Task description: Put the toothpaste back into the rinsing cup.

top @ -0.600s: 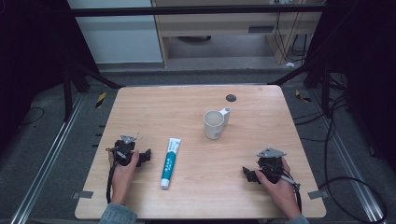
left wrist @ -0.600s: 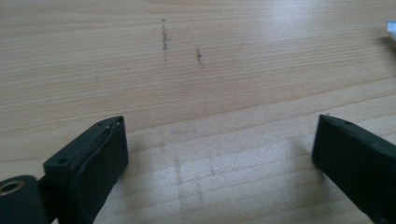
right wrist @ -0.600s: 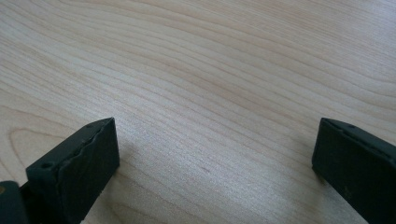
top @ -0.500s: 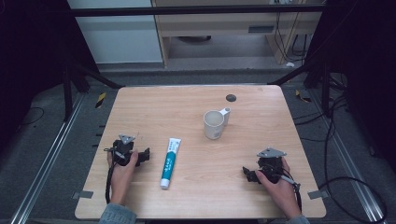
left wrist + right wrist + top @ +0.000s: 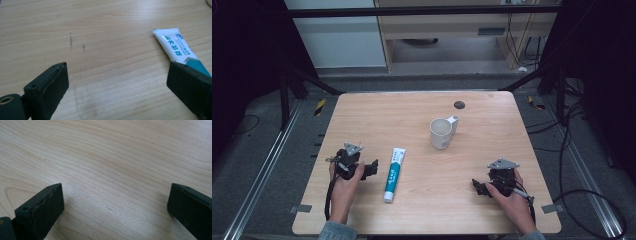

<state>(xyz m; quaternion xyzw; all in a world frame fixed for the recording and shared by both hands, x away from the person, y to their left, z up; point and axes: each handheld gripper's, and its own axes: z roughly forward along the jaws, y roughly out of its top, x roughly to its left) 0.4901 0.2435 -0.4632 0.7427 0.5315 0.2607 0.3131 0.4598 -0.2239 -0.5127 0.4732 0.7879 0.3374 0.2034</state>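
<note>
Two grippers wide open and empty, left gripper [image 5: 371, 169] just beside the toothpaste tube [image 5: 392, 167], right gripper [image 5: 477, 186] over bare table [image 5: 422, 107].

A white and teal toothpaste tube [image 5: 393, 168] lies flat on the table, cap toward the person.

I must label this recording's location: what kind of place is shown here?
Probably a lab recording station: a light wooden table ringed by a black metal frame, loose black cables on the grey floor.
</note>
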